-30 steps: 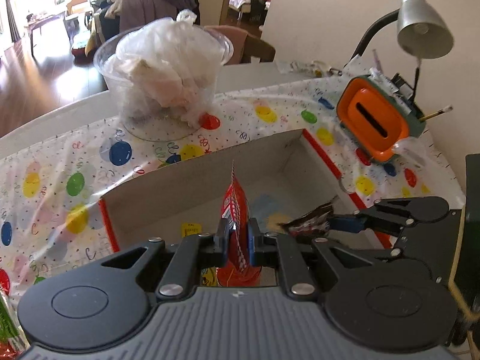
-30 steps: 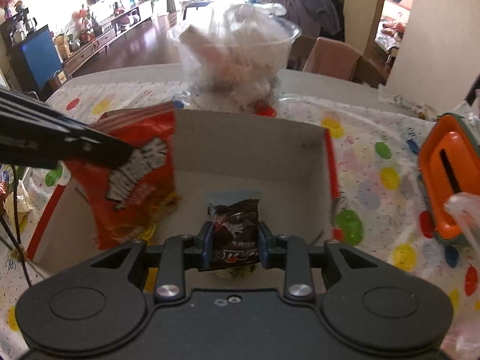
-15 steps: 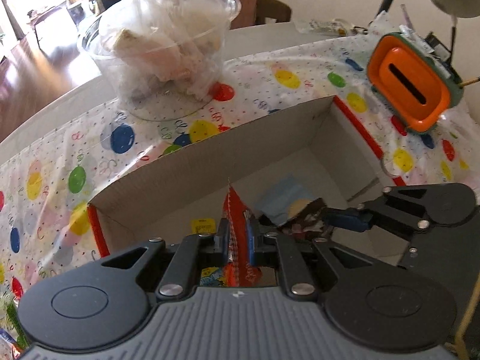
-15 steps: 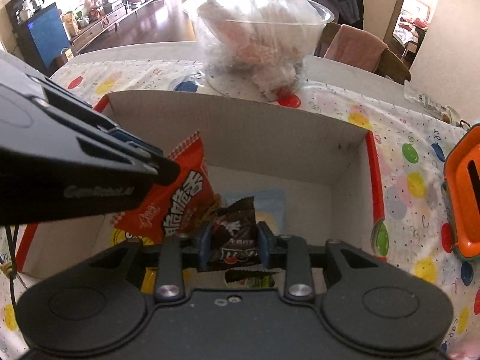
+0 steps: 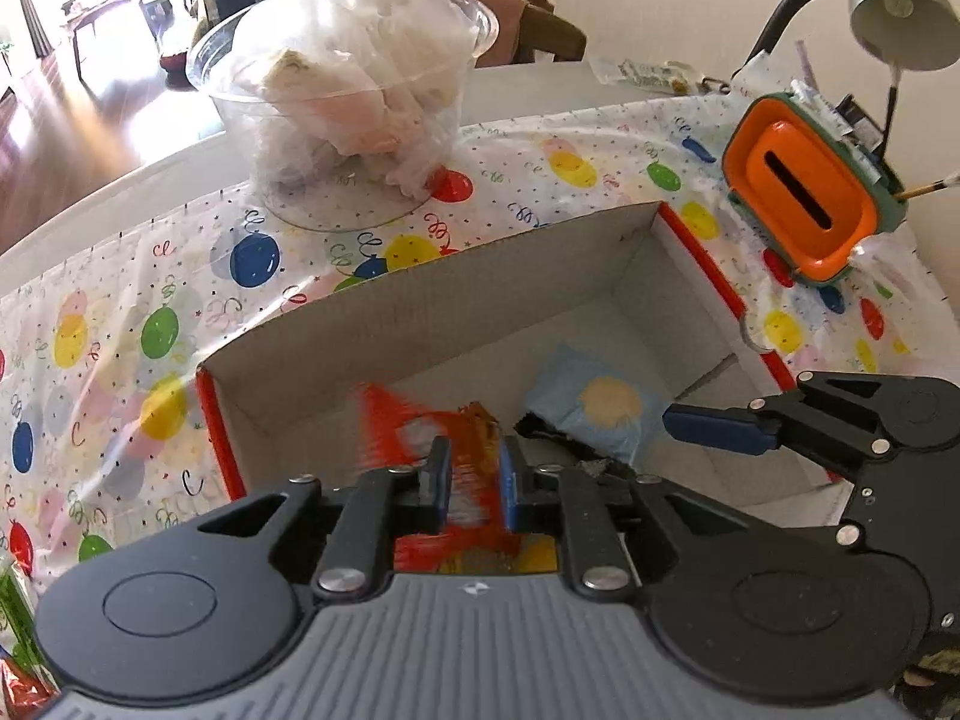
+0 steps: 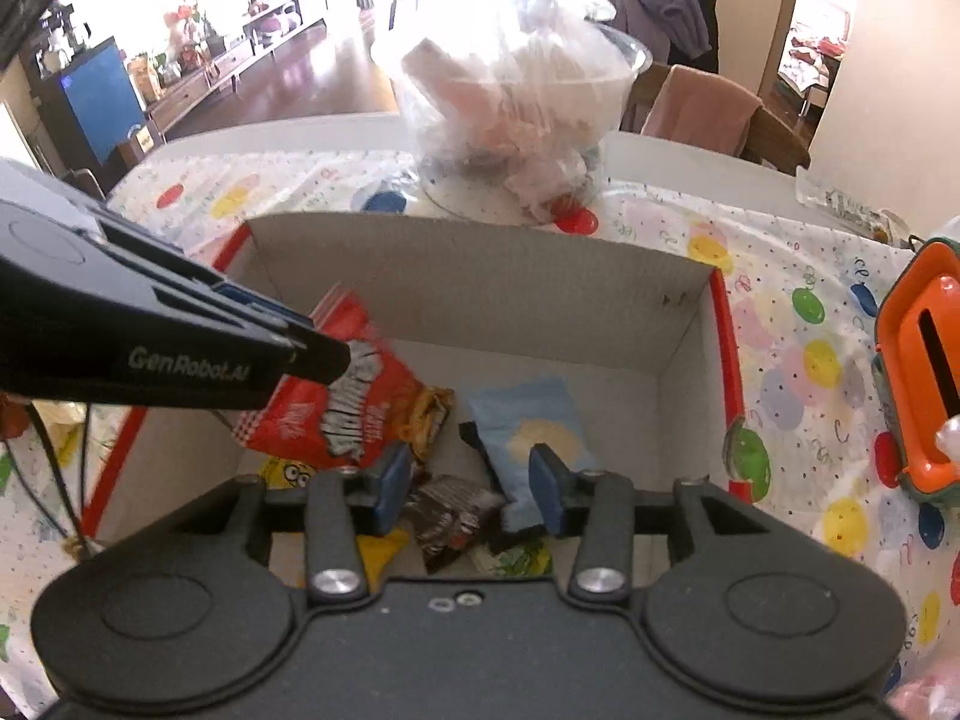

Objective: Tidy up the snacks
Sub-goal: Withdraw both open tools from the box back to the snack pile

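Two grippers over open cardboard box (image 6: 480,294): "GenRobot.AI"-marked left gripper (image 5: 474,474) fingers slightly apart around blurred red snack bag (image 6: 336,408), right gripper (image 6: 471,483) fingers apart above dark brown wrapper (image 6: 450,516).

Both grippers' fingers have parted, dropping the red packet (image 6: 336,402) and dark packet (image 6: 453,516) into the box (image 6: 480,288).

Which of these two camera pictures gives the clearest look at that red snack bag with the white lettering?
The right wrist view: the red snack bag with white lettering shows its printed face inside the cardboard box, its top corner behind the left tool. In the left wrist view the bag is a motion-blurred smear between that tool's fingers.
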{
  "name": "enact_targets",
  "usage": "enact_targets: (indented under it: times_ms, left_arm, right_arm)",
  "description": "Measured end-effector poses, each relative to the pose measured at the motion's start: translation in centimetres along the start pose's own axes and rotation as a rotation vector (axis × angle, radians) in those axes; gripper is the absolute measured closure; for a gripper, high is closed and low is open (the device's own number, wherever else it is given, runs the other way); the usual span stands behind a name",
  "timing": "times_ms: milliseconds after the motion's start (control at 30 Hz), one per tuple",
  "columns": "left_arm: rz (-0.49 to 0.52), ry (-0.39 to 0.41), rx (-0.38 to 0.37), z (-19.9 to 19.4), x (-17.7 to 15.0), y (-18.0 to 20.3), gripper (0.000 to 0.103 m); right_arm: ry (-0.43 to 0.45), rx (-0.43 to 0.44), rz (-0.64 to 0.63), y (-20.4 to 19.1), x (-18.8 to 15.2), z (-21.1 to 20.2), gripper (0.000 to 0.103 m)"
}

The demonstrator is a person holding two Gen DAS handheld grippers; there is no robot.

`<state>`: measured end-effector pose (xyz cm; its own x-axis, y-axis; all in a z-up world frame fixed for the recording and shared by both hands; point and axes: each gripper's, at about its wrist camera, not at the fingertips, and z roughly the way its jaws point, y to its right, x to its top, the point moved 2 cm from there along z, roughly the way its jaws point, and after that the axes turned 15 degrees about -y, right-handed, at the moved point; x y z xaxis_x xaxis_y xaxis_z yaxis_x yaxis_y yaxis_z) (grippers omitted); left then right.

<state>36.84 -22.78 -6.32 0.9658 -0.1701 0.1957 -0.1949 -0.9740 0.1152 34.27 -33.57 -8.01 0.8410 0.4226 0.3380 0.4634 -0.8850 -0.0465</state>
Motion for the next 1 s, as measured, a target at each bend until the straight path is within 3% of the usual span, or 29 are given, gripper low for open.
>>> enact_targets:
  times_ms: [300, 433, 733, 833, 1000]
  left_arm:
    - [0.014, 0.074, -0.028, -3.1, -2.9, -0.8, 0.070]
    - [0.016, 0.122, -0.034, -4.7, -4.4, -1.4, 0.049]
    - [0.030, 0.210, -0.014, -7.6, -7.9, -3.6, 0.044]
    - [0.020, 0.233, -0.016, -8.4, -9.4, -4.8, 0.037]
    - [0.020, 0.268, -0.013, -9.8, -11.5, -6.5, 0.035]
  right_arm:
    - [0.076, 0.041, 0.045, -0.8, -1.2, -3.6, 0.047]
    - [0.110, 0.060, 0.084, -1.2, -1.7, -4.9, 0.037]
    - [0.169, 0.088, 0.097, -4.1, -2.7, -7.1, 0.020]
    - [0.182, 0.100, 0.102, -5.3, -2.9, -7.5, 0.018]
    - [0.187, 0.123, 0.097, -7.9, -3.2, -7.9, 0.018]
